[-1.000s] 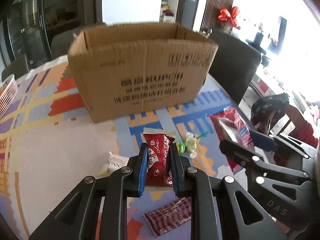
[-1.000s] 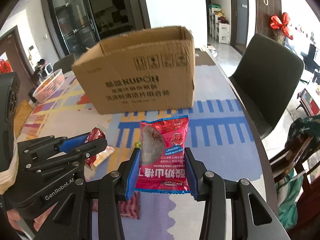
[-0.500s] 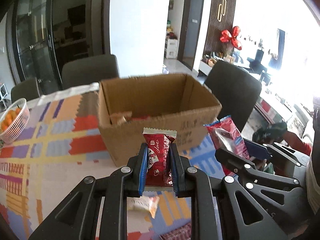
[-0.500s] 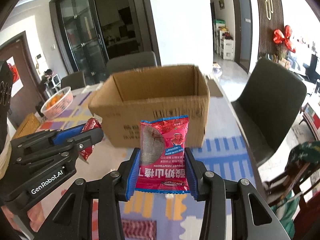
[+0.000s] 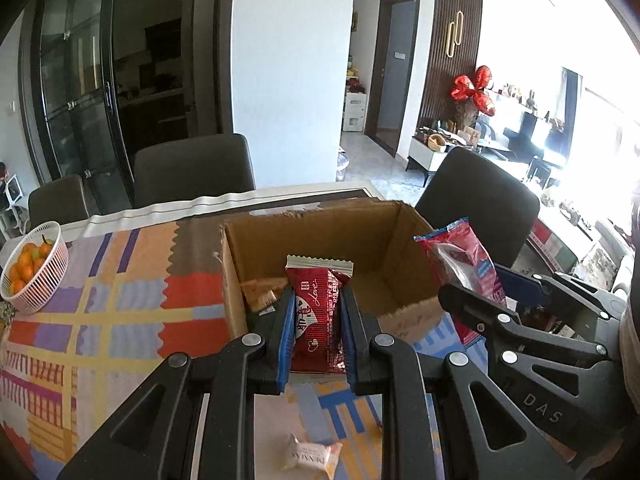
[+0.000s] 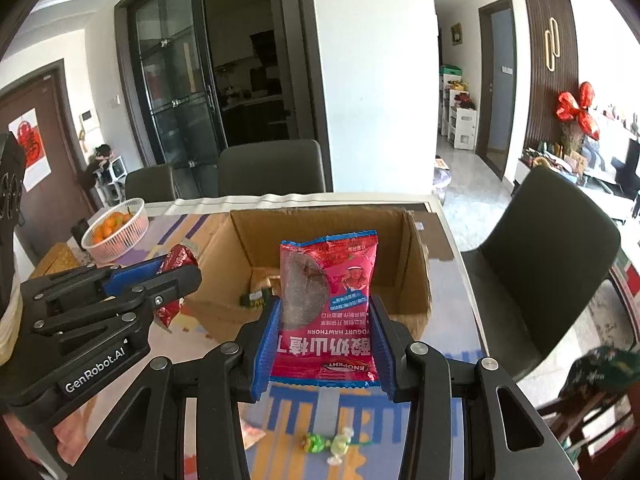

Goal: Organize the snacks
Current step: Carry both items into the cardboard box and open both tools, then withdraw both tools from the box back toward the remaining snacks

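Cardboard box (image 5: pixel 404 312) lies open just ahead; the left gripper (image 5: pixel 316 332) is clamped on a dark-red snack bar (image 5: pixel 318 316), the right gripper (image 6: pixel 324 344) on a pink hawthorn packet (image 6: pixel 330 300). Both are mid-carry; next, reach over the box's rim and release.

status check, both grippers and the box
Left gripper shut on dark red snack bar. Right gripper shut on pink hawthorn packet. Open brown cardboard box ahead, a few snacks inside. Nothing blocking.
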